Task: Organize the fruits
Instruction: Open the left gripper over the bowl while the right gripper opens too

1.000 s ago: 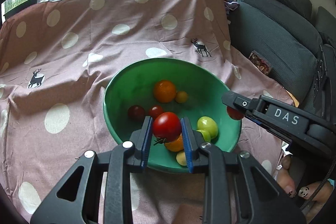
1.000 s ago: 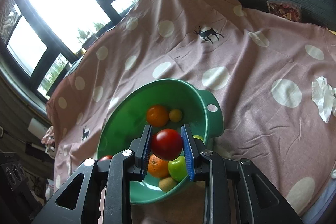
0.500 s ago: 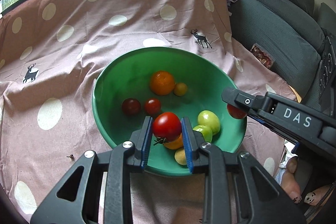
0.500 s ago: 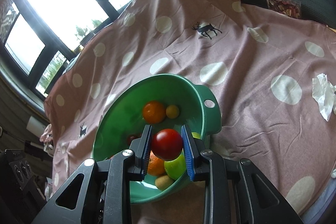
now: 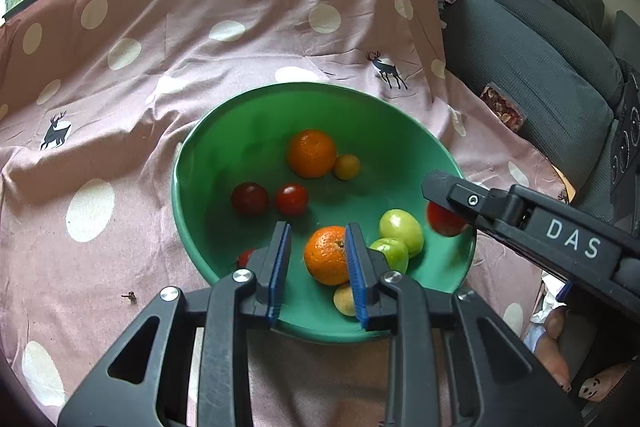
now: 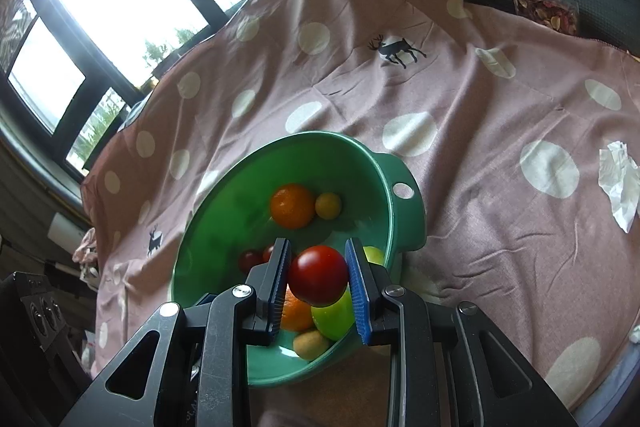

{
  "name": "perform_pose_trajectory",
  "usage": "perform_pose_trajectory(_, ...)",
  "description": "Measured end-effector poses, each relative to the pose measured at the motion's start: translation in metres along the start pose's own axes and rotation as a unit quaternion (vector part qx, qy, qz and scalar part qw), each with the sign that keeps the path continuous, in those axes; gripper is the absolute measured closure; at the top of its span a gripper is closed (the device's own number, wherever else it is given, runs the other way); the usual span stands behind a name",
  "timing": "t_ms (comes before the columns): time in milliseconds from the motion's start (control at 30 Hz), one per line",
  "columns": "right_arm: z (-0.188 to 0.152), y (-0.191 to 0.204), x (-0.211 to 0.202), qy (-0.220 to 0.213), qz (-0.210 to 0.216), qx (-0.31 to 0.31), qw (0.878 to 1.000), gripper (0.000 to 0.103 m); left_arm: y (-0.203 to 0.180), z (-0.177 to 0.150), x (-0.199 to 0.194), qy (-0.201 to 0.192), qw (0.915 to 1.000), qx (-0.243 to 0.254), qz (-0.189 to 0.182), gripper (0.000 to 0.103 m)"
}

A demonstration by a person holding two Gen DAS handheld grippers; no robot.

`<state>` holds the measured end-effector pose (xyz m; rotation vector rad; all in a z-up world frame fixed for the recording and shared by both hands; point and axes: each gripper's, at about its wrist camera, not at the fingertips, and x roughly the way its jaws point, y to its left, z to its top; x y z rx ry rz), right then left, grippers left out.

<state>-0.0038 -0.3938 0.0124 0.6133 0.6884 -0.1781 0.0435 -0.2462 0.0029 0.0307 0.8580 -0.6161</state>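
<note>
- The pink dotted cloth carries the green bowl. A small stem lies on the cloth just left of the bowl's near rim.
- Left gripper: its jaws have just been opening and nothing is pinched between them. A red tomato peeks out behind the left finger, low by the near wall of the bowl. The gripper tilts downward over the near rim, its tips bracketing the near orange that rests on the bowl floor.
- Risk here, I judge: the freed tomato may roll and knock the two small tomatoes. Lowering the gripper could nudge the orange.
- Further right in the bowl lie two green fruits; a far orange and a small yellow fruit sit at the back.
- Right gripper: narrow, clamped on a second red tomato, held above the bowl's right side, angled down. Let go from there, it could bounce off the green fruit below, or over the rim near the handle.
- Toes show at the lower right.
</note>
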Motion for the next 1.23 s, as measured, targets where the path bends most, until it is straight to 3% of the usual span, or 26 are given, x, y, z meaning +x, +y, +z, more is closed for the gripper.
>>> perform_pose_trajectory(67,0.0,0.001,-0.001,-0.002,0.006,-0.002,1.0,0.072,0.001,0.0,-0.004,-0.003,1.0,-0.001,0.001,0.065)
perform_pose_trajectory(167,0.0,0.004,-0.005,-0.013,0.005,-0.01,1.0,0.058,0.003,0.0,-0.011,-0.009,0.9999,-0.005,0.005,0.058)
perform_pose_trajectory(300,0.001,0.009,-0.009,-0.021,0.006,-0.018,1.0,0.054,0.006,0.001,-0.025,-0.023,0.9996,-0.012,0.01,0.046)
perform_pose_trajectory(367,0.0,0.01,-0.012,-0.028,0.007,-0.02,0.999,0.043,0.007,0.002,-0.033,-0.031,0.9993,-0.013,0.018,0.04)
perform_pose_trajectory(600,0.0,0.018,-0.021,-0.049,0.004,-0.035,0.998,0.033,0.01,0.001,-0.058,-0.061,0.9972,-0.02,0.037,0.04)
perform_pose_trajectory(1233,-0.004,0.026,-0.02,-0.043,-0.012,-0.051,0.998,0.032,0.017,-0.004,-0.072,-0.069,0.9968,-0.023,0.033,0.04)
